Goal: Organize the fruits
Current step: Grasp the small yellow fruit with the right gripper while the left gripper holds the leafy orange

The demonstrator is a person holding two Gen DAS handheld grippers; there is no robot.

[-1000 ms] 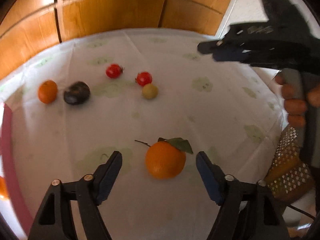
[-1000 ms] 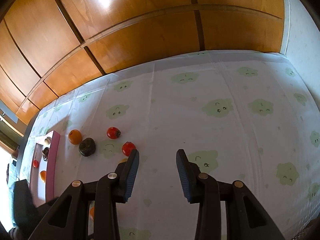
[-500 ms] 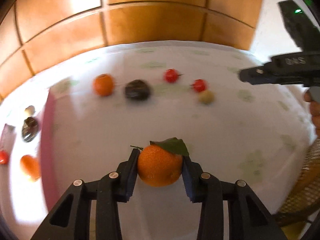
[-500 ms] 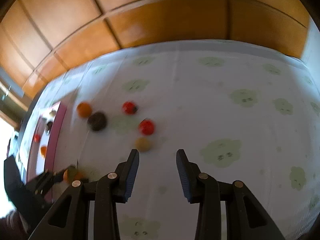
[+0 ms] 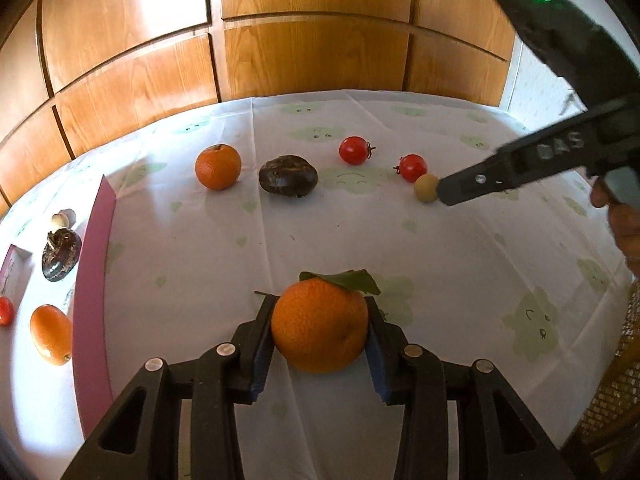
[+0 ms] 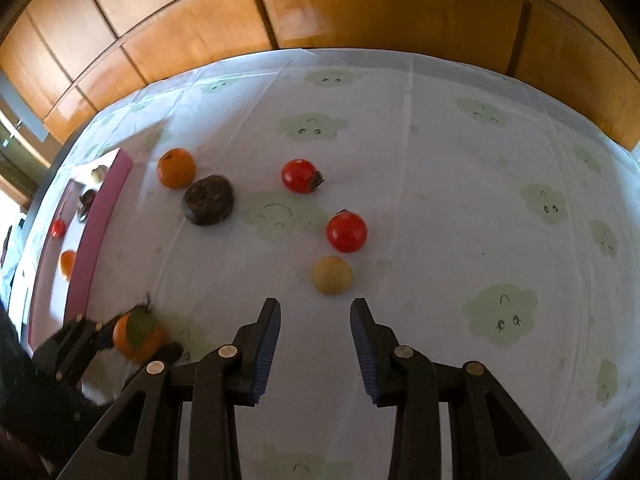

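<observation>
Here the left gripper (image 5: 320, 344) pinches a leafy orange (image 5: 319, 328) between its pads, just above the bench (image 5: 440, 264). The right gripper (image 6: 315, 320) hangs spread, a small yellow fruit (image 6: 332, 275) just ahead of its fingertips, two tomatoes (image 6: 346, 232) beyond, a pink tray (image 6: 102, 224) far left

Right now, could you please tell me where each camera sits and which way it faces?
Left wrist: sits behind the left tongs, facing the wooden wall; they clamp the leafy orange; the right tongs and a hand show.
Right wrist: sits behind the open right tongs, looking down at the beige fruit; the left tongs show.
Shared: two tomatoes, dark fruit, pink tray, cloud tablecloth.
</observation>
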